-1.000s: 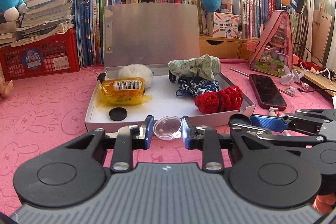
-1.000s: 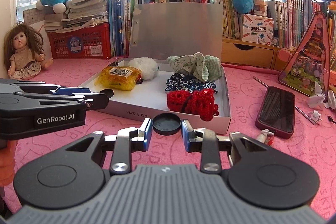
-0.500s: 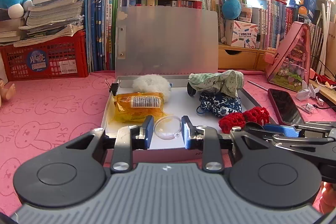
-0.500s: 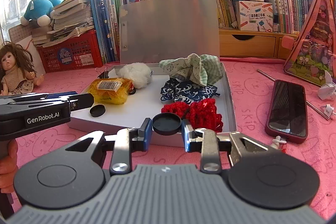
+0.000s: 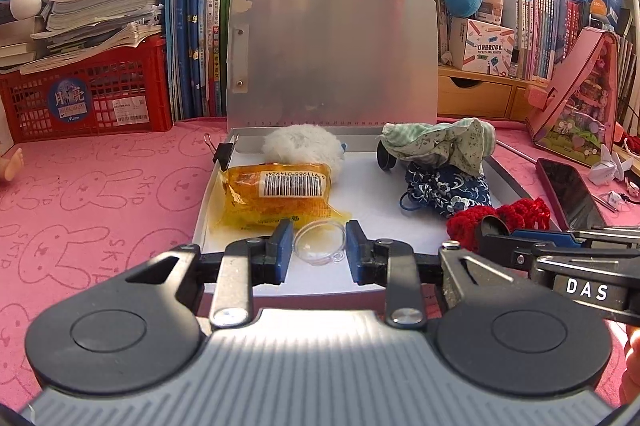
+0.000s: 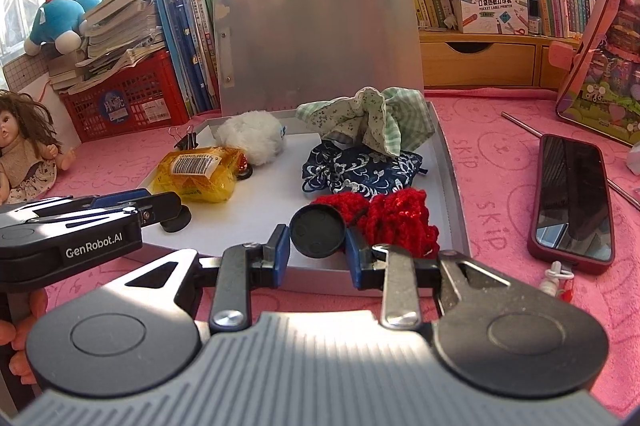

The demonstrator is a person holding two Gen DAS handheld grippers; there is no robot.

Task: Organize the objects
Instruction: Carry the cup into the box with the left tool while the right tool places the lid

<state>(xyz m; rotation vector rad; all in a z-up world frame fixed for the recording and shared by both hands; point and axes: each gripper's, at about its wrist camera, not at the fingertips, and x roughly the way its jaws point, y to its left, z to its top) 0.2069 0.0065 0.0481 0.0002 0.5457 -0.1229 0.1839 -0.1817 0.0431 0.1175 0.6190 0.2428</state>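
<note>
just a clear domed cap (image 5: 319, 243) and a round black lid (image 6: 317, 232)

Sitting in the one open white box (image 6: 448, 162) are three fabric pouches, one yellow packet (image 6: 196, 175), one white pompom (image 6: 252, 136) and one binder clip (image 6: 185, 140). One phone (image 6: 572, 202) is lying outside it, and one doll (image 6: 24, 142) is sitting nearby.
</note>
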